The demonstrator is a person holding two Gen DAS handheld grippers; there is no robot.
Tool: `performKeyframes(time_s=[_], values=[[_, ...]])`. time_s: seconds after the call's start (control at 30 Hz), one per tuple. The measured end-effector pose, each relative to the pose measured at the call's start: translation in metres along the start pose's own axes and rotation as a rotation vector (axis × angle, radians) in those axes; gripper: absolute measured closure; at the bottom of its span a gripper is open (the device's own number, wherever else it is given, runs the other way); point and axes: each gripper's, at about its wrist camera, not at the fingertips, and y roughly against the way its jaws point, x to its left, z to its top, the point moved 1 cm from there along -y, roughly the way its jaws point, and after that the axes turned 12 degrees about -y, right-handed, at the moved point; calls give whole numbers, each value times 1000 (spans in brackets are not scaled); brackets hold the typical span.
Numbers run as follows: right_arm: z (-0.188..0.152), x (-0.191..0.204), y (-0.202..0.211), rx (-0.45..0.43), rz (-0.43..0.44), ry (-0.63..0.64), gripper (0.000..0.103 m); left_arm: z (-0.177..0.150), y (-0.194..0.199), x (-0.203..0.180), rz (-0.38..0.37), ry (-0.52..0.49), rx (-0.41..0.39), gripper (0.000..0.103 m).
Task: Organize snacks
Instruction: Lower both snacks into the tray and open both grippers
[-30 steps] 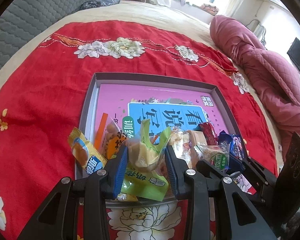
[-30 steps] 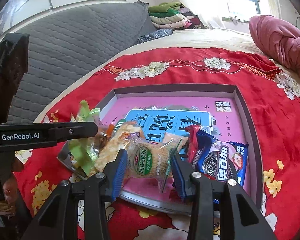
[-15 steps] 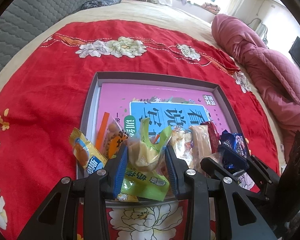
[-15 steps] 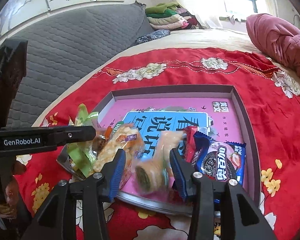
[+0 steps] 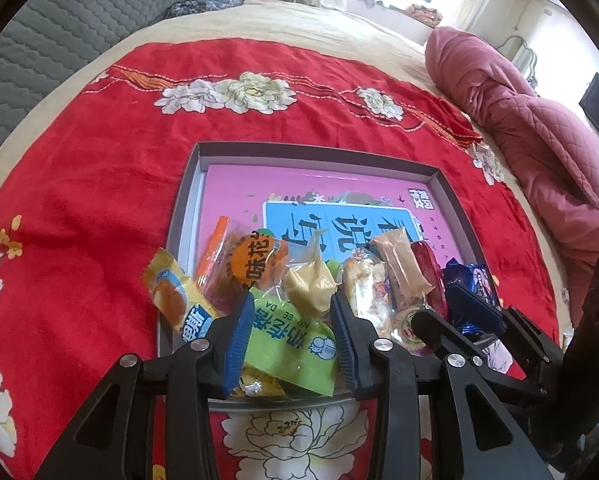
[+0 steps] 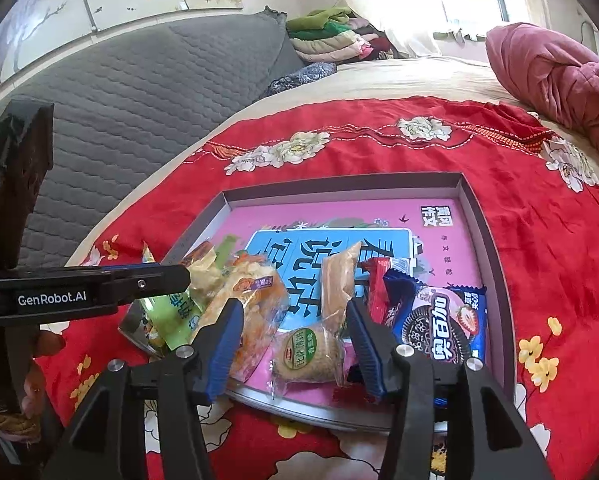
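Note:
A grey tray [image 5: 315,148] lined with a pink sheet lies on the red floral cloth, with several snack packets along its near edge. My left gripper [image 5: 291,300] has its jaws opening. The green packet with a yellow cake [image 5: 291,340] rests loosely between the pads on the tray's near left corner. My right gripper [image 6: 293,306] also has its jaws opening. The round cracker packet with a green label [image 6: 307,354] lies flat on the tray [image 6: 339,184] between the pads, with gaps on both sides. The left gripper's finger [image 6: 171,278] shows side-on at left.
A blue cookie packet [image 6: 443,324], a red packet [image 6: 377,288] and a tan bar [image 6: 337,280] lie right of the crackers, and an orange crisp packet [image 6: 255,300] left. A yellow packet [image 5: 175,296] overhangs the tray's left rim. A pink quilt [image 5: 539,140] lies right, a grey padded headboard [image 6: 119,92] left.
The right jaws widened and the cracker packet dropped from between the pads onto the tray. The left jaws eased apart and the green packet sagged down between them.

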Motion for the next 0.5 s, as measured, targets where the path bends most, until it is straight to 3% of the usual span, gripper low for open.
performKeyframes(time_s=[0.13,0.5], values=[[1,0,2,-8,3,-2,49,0,2,-1,4,-3,-3,56],[7,-2,13,-49,-3,-20,34,1,15,-1,42,-20,-22,45]])
